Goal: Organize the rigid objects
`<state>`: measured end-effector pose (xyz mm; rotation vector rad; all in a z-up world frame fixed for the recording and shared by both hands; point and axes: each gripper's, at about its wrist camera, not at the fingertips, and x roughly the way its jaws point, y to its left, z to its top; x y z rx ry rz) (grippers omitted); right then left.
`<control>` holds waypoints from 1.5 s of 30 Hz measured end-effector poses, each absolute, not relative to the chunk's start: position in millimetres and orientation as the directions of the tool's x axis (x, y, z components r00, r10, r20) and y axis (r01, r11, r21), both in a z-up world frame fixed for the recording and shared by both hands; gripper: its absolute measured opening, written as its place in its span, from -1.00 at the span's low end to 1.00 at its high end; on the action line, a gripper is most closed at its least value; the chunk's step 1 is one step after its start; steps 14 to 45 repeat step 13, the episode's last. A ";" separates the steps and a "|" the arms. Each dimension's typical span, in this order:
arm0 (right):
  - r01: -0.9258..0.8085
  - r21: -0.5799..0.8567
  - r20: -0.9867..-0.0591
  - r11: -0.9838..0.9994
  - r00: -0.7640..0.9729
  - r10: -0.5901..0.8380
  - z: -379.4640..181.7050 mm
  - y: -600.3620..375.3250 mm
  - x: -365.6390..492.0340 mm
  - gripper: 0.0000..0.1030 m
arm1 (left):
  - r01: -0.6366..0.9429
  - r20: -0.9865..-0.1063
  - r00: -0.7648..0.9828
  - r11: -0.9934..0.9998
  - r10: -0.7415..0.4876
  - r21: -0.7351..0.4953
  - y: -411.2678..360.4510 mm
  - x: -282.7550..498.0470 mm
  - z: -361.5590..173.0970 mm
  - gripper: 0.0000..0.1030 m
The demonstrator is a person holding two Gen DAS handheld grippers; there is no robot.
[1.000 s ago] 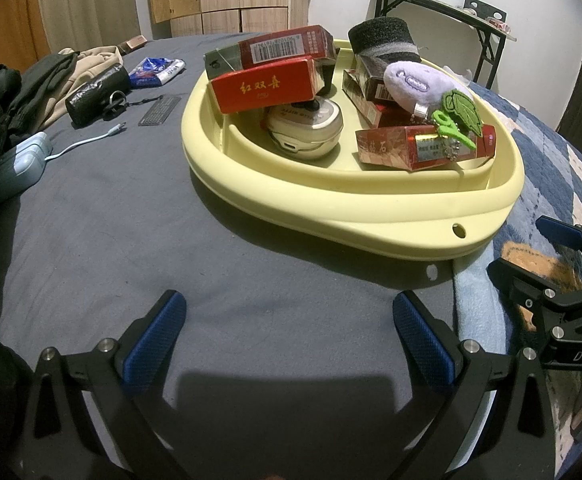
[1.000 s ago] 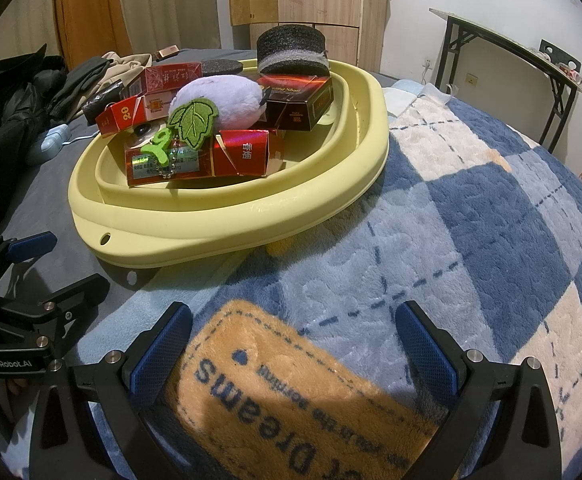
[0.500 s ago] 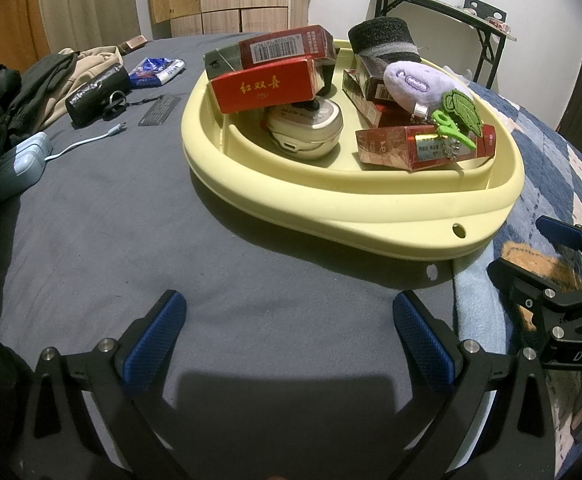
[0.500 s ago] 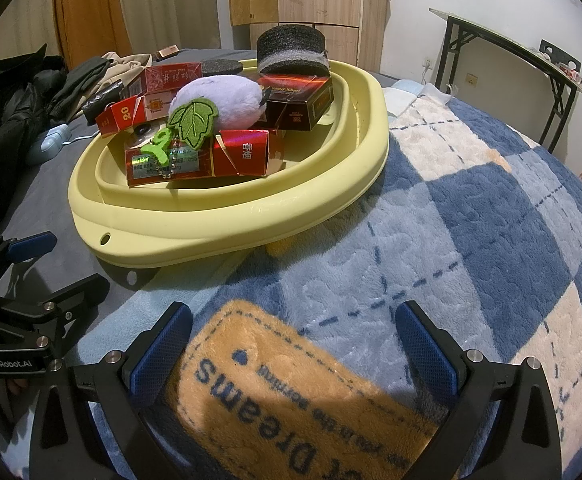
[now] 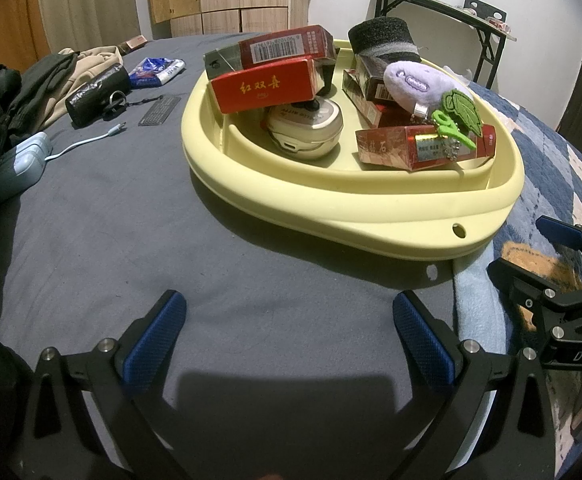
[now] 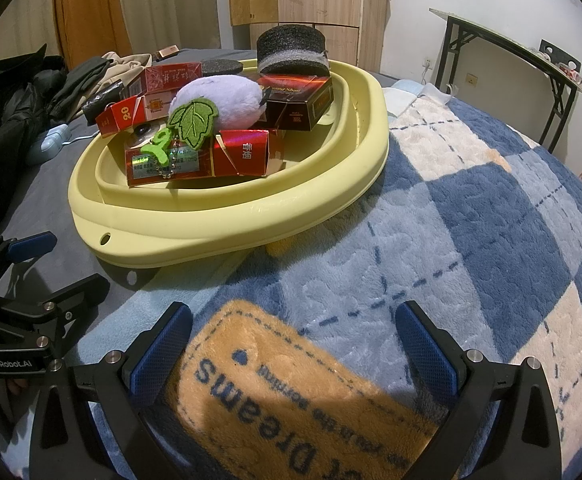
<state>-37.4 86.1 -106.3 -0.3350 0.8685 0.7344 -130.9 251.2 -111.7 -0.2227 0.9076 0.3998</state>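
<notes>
A pale yellow basin [image 5: 371, 208] [image 6: 251, 224] sits on the bed. It holds several red cigarette boxes [image 5: 267, 86] [image 6: 243, 152], a round cream case [image 5: 305, 130], a purple plush toy [image 5: 415, 84] [image 6: 223, 98] with a green leaf tag [image 6: 191, 120], a dark box [image 6: 299, 100] and a black foam roll [image 5: 383, 40] [image 6: 291, 46]. My left gripper [image 5: 289, 334] is open and empty over the grey sheet, short of the basin. My right gripper [image 6: 293, 344] is open and empty over the blanket, to the basin's right.
A blue checked blanket [image 6: 471, 220] with an orange label [image 6: 303, 400] covers the right side. On the grey sheet [image 5: 111, 220] at the far left lie clothes [image 5: 43, 84], a black pouch [image 5: 95, 94], a snack packet [image 5: 157, 72] and a charger with cable [image 5: 19, 164]. A metal-framed table [image 6: 511, 52] stands behind.
</notes>
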 end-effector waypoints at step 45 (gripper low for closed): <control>-0.703 0.021 -0.788 0.711 0.426 0.445 -106.2 86.1 -37.4 0.99 | -0.427 -0.799 0.551 0.904 0.240 -0.023 252.0 -130.6 -111.7 1.00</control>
